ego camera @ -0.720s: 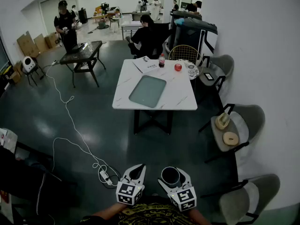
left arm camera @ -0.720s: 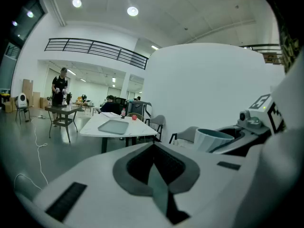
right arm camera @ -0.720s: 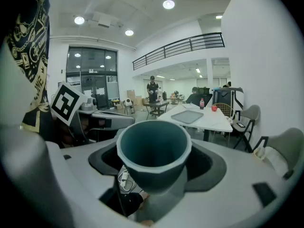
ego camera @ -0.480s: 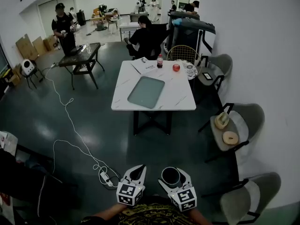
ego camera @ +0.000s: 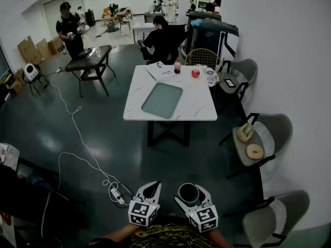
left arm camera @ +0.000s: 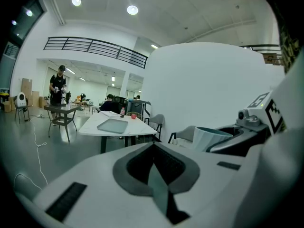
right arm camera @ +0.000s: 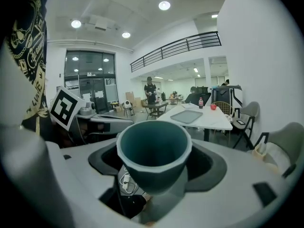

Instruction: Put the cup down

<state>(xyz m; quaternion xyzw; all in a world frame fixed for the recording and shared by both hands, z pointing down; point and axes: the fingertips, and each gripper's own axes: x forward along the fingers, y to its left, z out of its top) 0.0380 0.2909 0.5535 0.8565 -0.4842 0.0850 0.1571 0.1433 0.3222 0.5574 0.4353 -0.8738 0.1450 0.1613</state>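
My right gripper (ego camera: 189,192) is shut on a dark teal cup (ego camera: 188,194), held upright low in front of me; the right gripper view shows the cup (right arm camera: 154,158) wedged between the jaws, mouth up and empty. Beside it on the left, my left gripper (ego camera: 150,190) is shut with nothing in it, its jaws meeting at a point in the left gripper view (left arm camera: 154,161). Both hang over the dark floor, well short of the white table (ego camera: 199,109). The cup (left arm camera: 209,137) also shows at the right of the left gripper view.
The white table bears a grey tray (ego camera: 163,100), papers (ego camera: 163,72), a bottle (ego camera: 177,66) and a red object (ego camera: 196,73). Grey chairs (ego camera: 264,138) line the right wall. A white cable with a power strip (ego camera: 115,192) lies on the floor at left. People stand and sit beyond the table.
Both grippers stay as they were, the cup still held. The scene shifts only slightly with small head movement.
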